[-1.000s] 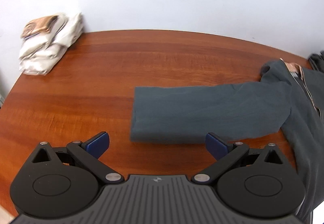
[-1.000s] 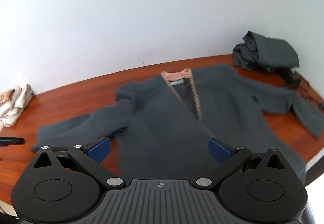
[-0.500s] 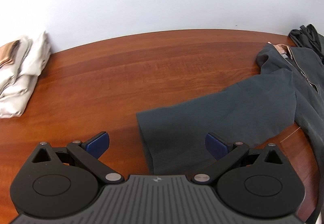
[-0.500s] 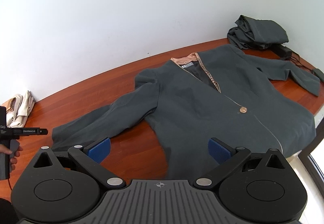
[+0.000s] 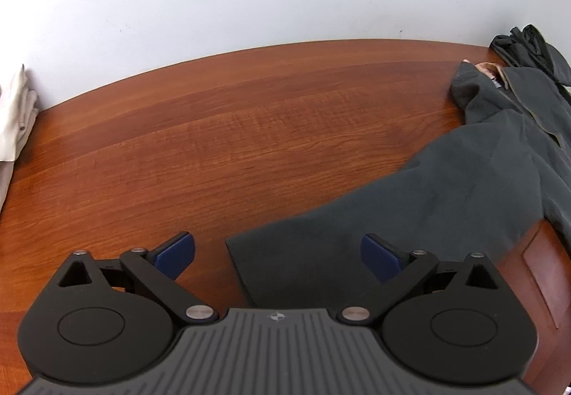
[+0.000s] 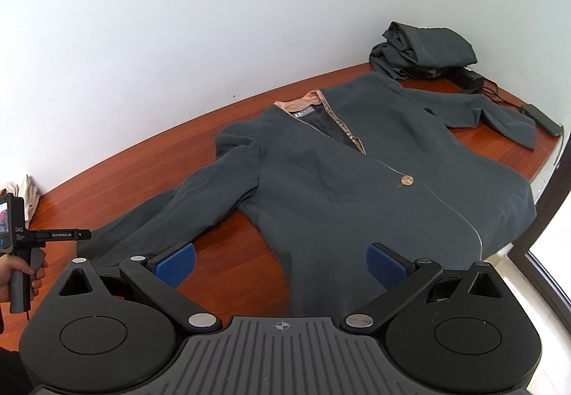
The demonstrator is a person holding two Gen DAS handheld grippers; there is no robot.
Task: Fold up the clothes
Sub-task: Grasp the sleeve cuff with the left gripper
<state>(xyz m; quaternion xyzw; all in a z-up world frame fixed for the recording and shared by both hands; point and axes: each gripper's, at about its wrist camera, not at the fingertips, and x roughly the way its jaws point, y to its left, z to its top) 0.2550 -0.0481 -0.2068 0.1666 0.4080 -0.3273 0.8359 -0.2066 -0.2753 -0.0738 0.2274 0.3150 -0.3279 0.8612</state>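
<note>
A dark grey jacket (image 6: 357, 188) lies face up and spread flat on the wooden tabletop (image 5: 249, 145); every place below is given from it. Its hem reaches the tabletop's near edge at the right and slightly overhangs it. Its collar, with a pink lining, points toward the white wall (image 6: 178, 20) that runs along the tabletop's far edge. One sleeve (image 5: 392, 223) stretches out leftward from the jacket's shoulder and ends in a straight cuff; the other sleeve (image 6: 499, 116) lies out to the jacket's right, near the tabletop's right edge.

Left of the long sleeve the tabletop is bare wood across a wide stretch, up to a folded cream garment (image 5: 14, 120) at the wall. Beyond the jacket's right shoulder a dark bundle of cloth (image 6: 424, 52) sits in the far corner, with a black box and cables (image 6: 499, 95) just beside it.

The left gripper (image 5: 278, 254) hangs over the cuff of the long sleeve, its jaws wide but closing, the cuff edge between them and the pads not pressing on it. The right gripper (image 6: 282, 261) hovers over the jacket's lower hem, jaws spread wide, gripping nothing. A hand (image 6: 18, 273) holds the left gripper's handle.
</note>
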